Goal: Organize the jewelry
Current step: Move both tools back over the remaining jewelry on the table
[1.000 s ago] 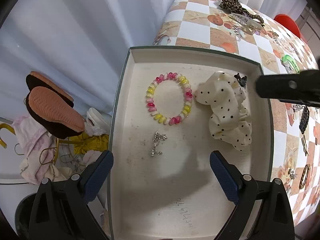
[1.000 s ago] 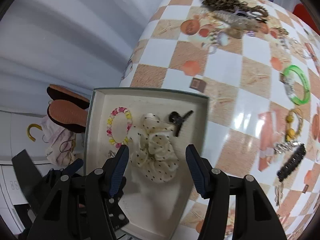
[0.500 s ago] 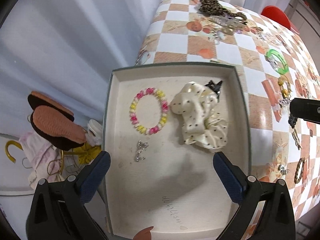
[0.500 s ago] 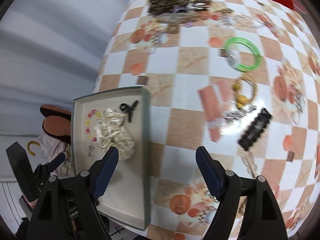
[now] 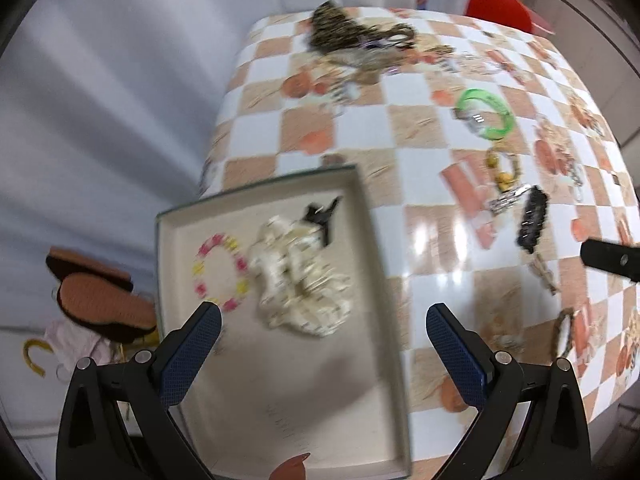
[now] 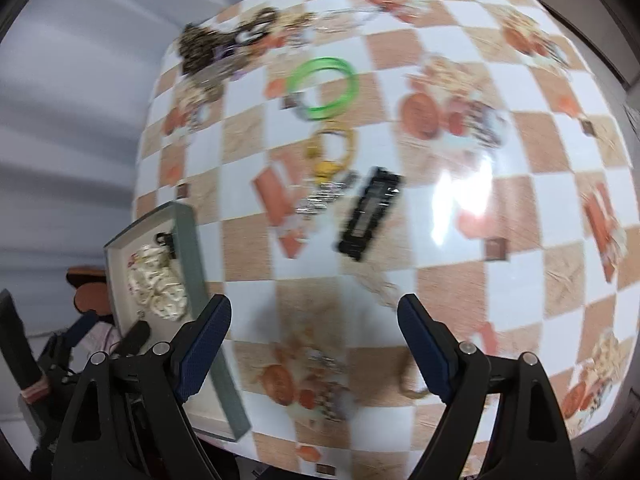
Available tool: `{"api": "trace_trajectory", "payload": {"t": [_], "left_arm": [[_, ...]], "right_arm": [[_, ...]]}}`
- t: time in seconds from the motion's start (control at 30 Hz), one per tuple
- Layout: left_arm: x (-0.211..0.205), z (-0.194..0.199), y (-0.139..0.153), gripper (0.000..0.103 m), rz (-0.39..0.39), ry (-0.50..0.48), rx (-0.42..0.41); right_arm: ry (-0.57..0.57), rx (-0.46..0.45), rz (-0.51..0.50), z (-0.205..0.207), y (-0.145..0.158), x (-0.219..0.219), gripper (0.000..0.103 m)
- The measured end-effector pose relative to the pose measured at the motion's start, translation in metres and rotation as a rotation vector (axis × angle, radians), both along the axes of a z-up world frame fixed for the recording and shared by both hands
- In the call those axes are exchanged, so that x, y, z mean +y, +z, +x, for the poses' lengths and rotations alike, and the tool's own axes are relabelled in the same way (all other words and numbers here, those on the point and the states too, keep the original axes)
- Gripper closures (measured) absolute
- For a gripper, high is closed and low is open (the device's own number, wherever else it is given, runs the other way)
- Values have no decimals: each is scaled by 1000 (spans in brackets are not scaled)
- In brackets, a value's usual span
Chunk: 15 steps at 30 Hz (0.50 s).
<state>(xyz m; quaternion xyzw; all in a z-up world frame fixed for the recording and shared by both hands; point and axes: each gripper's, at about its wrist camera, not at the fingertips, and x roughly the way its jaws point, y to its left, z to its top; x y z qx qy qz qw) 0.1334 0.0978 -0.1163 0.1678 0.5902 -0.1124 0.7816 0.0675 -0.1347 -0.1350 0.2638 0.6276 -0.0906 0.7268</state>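
Three pieces lie in our tray [image 5: 378, 264]: bead bracelet [image 5: 219, 276], dotted scrunchie [image 5: 300, 280], black claw clip [image 5: 322, 216]. Far right, green bangle [image 6: 322, 88] and black comb clip [image 6: 370, 212] wait on the table [image 6: 452, 280]; both our hand-held grippers, left [image 5: 323, 340] and right [image 6: 314, 344], are spread and empty, the right's jaws having just been widening.

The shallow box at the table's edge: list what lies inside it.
Inside the box: a pink-and-yellow bead bracelet, a cream dotted scrunchie and a black hair clip. The left gripper's fingers hide part of the floor.

1 tray [image 5: 380, 264] w/ 1 bead bracelet [image 5: 219, 271], 1 scrunchie [image 5: 298, 280], 1 blk clip [image 5: 322, 218]; 1 green bangle [image 5: 486, 114] outside.
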Motion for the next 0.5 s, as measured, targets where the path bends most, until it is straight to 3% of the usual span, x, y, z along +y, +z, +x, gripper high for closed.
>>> {"api": "trace_trajectory", "payload": {"t": [0.3, 0.5], "left_arm": [[-50, 24, -3, 0, -65, -12, 52], [-80, 43, -11, 0, -119, -8, 90]], "right_arm": [[-92, 45, -34, -28, -10, -52, 16], [-86, 70, -54, -37, -17, -63, 16]]}}
